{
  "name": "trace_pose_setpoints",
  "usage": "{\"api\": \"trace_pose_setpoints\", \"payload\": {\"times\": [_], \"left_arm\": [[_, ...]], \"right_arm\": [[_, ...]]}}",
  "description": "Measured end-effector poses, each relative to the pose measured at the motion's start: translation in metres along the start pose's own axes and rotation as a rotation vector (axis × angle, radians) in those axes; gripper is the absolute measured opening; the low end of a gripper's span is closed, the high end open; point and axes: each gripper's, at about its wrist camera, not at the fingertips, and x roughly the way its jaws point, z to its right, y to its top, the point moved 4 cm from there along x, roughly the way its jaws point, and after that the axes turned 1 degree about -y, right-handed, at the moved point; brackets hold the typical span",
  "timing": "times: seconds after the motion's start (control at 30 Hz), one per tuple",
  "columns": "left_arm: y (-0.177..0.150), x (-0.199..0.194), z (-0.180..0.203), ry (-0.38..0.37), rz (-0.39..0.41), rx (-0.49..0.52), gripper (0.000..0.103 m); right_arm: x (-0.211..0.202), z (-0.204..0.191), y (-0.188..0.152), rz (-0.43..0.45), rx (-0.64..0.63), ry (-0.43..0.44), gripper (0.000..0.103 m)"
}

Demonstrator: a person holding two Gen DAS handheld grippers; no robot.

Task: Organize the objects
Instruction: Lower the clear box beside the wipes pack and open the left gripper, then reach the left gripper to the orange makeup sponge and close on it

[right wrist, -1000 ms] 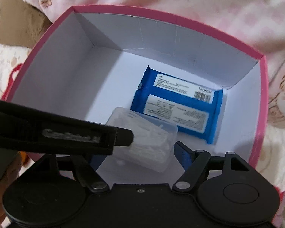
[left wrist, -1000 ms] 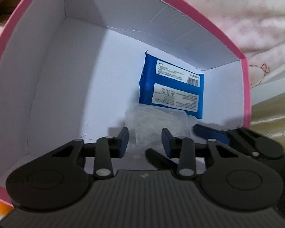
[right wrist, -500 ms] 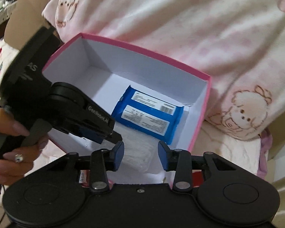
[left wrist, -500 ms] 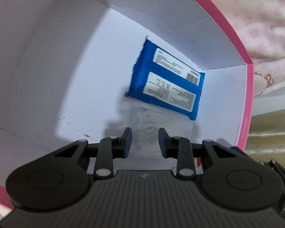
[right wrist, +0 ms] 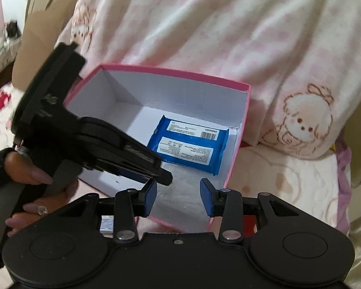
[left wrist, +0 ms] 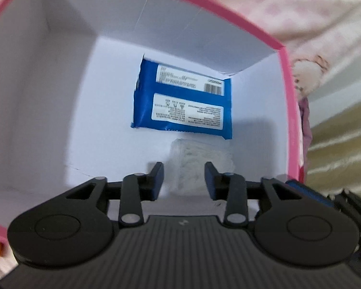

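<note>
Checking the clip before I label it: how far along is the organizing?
Done: the blue pack and the clear case lie on the floor of the pink box, case nearer the grippers. In hand: nothing. The left gripper, jaws just opened, stands over the case without pressing it; the right gripper is empty above the box's near edge. Left: no other loose items are clearly visible.

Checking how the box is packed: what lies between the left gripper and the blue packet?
The clear plastic case, resting on the box floor just below the blue packet and ahead of the left gripper. The left wrist view shows it.
</note>
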Motion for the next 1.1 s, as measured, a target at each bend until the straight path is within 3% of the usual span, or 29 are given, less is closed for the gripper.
{"api": "trace_pose_setpoints", "payload": {"times": [0.23,0.37,0.5,0.83,1.1], "left_arm": [[-0.015,-0.080,0.018,0.140,0.070,0.287,0.054],[-0.030,-0.128,0.020,0.187,0.062,0.382,0.059],[-0.043,-0.171,0.020,0.189,0.060,0.417,0.062],[-0.083,-0.237,0.010,0.228,0.074,0.532,0.073],[-0.122,-0.258,-0.005,0.225,0.141,0.542,0.081]], "right_arm": [[-0.039,-0.003,-0.008,0.021,0.110,0.059,0.054],[-0.070,-0.019,-0.006,0.059,0.078,0.017,0.059],[-0.098,-0.039,-0.006,0.099,0.032,-0.018,0.063],[-0.148,-0.103,-0.015,0.093,-0.056,0.024,0.079],[-0.161,-0.137,-0.059,0.070,-0.045,0.077,0.086]]}}
